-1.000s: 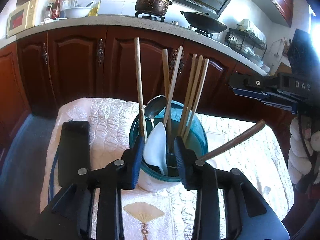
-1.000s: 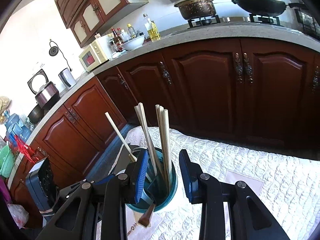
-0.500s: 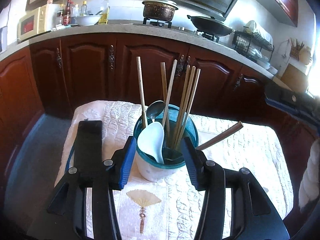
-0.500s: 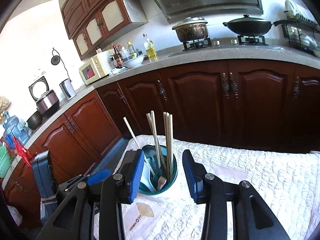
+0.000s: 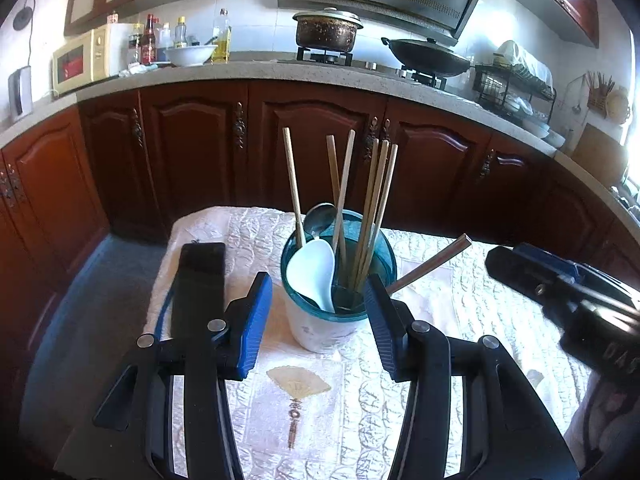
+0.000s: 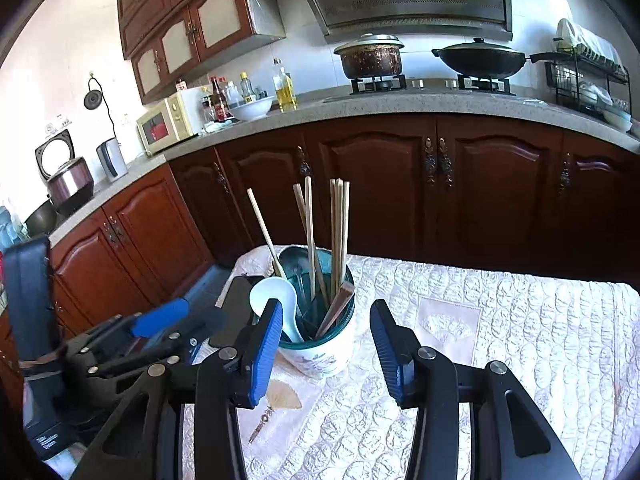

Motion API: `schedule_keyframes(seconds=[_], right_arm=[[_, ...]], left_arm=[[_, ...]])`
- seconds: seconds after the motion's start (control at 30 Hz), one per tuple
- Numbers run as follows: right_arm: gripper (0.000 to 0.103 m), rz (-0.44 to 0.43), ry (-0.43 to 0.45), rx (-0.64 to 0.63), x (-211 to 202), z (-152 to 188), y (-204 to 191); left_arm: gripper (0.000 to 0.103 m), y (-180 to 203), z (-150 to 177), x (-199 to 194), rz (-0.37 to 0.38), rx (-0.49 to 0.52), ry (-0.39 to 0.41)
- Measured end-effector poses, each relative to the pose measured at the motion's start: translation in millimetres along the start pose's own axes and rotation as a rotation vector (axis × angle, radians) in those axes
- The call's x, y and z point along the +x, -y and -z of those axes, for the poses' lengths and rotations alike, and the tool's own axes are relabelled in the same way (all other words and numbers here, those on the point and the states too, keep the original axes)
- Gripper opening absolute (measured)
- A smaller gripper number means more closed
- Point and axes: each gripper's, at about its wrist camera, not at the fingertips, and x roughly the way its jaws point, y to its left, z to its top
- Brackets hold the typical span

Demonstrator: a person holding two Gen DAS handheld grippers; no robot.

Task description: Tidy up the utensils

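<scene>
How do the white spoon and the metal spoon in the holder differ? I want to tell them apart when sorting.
The white spoon is pale, matte and broad-bowled; the metal spoon is grey, shiny and smaller-bowled. The white spoon leans at the near rim; the metal spoon stands behind it, toward the far rim. Both sit bowl-up in the teal-rimmed holder among the chopsticks.

- Setting: a home kitchen.
- Dark red wooden cabinets (image 6: 372,184) are fitted under a speckled stone countertop (image 6: 400,102); glazed wall cupboards (image 6: 192,28) are hung above.
- A lidded pot (image 6: 370,56) and a wok (image 6: 480,58) are set on a gas hob beneath a range hood (image 6: 408,4).
- A microwave (image 6: 166,122), oil bottles (image 6: 285,88), a rice cooker (image 6: 66,174) and a dish rack (image 6: 588,80) are kept on the counter.
</scene>
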Motion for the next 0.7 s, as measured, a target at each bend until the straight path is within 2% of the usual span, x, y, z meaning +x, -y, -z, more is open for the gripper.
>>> schedule_keyframes(seconds=[0.1,0.7], right_arm=[[0.051,0.017,-0.011,-0.012,4,3,-4],[0.055,0.050,-0.024,-0.004,13,6,-7]], left_arm=[[0.047,-1,-1,-3,-0.006,-0.001,0.006],[0.047,0,0,-7,-0.040,0.000,0.015]])
